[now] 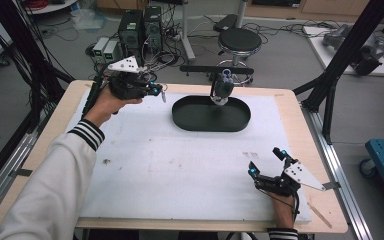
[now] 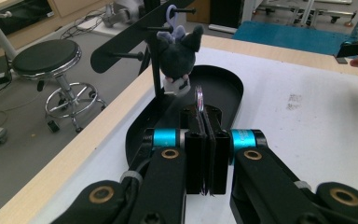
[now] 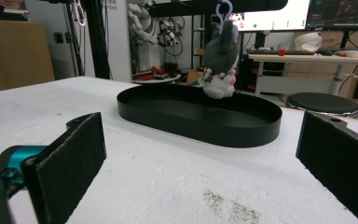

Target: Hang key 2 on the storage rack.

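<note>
A dark grey plush toy [image 1: 223,89] [image 2: 179,53] [image 3: 220,60] hangs by a purple clip from a black peg rack [image 1: 216,70] [image 2: 126,39] over a black oval tray [image 1: 195,122] [image 2: 228,81] [image 3: 242,126]. My left gripper [image 1: 156,90] [image 2: 207,114] is held above the table's back left, left of the tray, pointing toward the toy. It is shut on a small metal ring [image 2: 199,97] [image 1: 163,94] that sticks out past the pads. My right gripper [image 1: 266,162] [image 3: 200,163] rests open near the front right of the white mat, with nothing between its pads.
A white mat [image 1: 170,165] covers the wooden table [image 1: 300,125]. Behind the table stand a round stool [image 1: 239,40] and computer cases [image 1: 140,27] with cables. Black frame posts [image 1: 340,60] rise at the right and left.
</note>
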